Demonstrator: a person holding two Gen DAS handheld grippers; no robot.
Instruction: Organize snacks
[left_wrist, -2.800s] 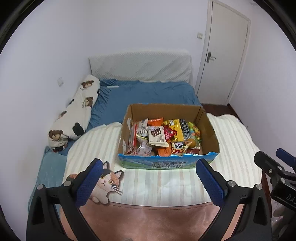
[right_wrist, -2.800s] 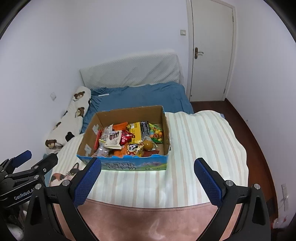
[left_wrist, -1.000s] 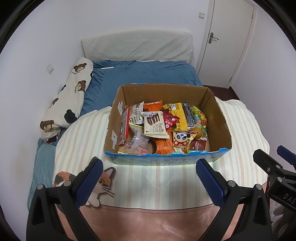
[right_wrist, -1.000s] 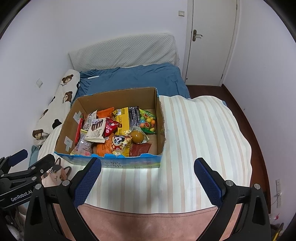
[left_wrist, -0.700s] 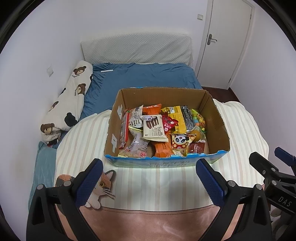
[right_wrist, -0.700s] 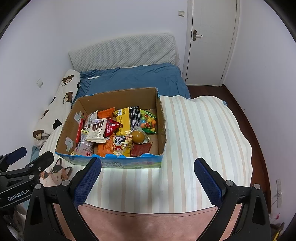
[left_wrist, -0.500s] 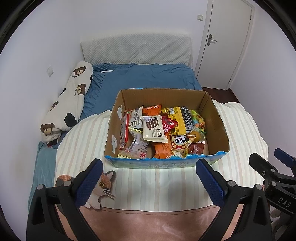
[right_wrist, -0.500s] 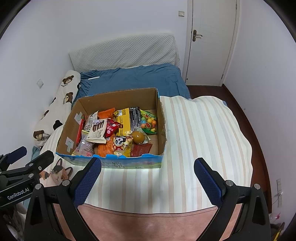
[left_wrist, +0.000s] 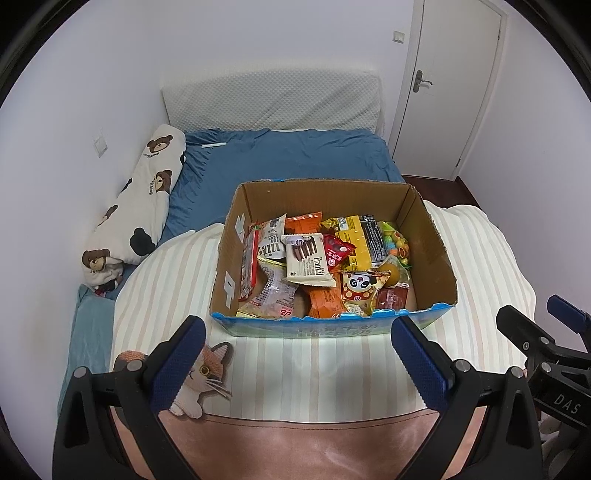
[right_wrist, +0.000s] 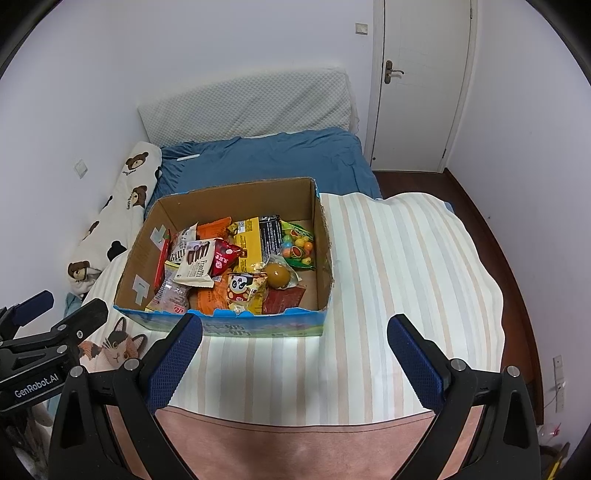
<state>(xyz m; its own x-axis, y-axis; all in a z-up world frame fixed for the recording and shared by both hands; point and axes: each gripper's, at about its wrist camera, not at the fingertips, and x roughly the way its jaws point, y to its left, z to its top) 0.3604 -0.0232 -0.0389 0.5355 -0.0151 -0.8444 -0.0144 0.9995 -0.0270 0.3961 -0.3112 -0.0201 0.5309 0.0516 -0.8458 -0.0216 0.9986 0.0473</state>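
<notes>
An open cardboard box (left_wrist: 432, 229) with a blue front stands on a striped blanket (left_wrist: 295, 373) on the bed; it also shows in the right wrist view (right_wrist: 321, 225). It holds several snack packs: a white Franzzi pack (left_wrist: 306, 258), a yellow pack (left_wrist: 354, 240), a panda pack (left_wrist: 356, 290), an orange pack (left_wrist: 325, 301) and a bag of coloured candies (right_wrist: 297, 249). My left gripper (left_wrist: 299, 360) is open and empty, in front of the box. My right gripper (right_wrist: 295, 360) is open and empty, in front of the box's right corner.
A cat-shaped cushion (left_wrist: 199, 376) lies at the blanket's front left. A bear-print bolster (left_wrist: 136, 206) lies along the left wall. Blue bedsheet (left_wrist: 295, 155) and a white headboard pad (left_wrist: 273, 99) are behind the box. A white door (right_wrist: 417, 81) and dark floor are at right.
Both views came closer to and higher over the box since 2.8 s ago. In the last second the views barely shifted. Both grippers stayed open.
</notes>
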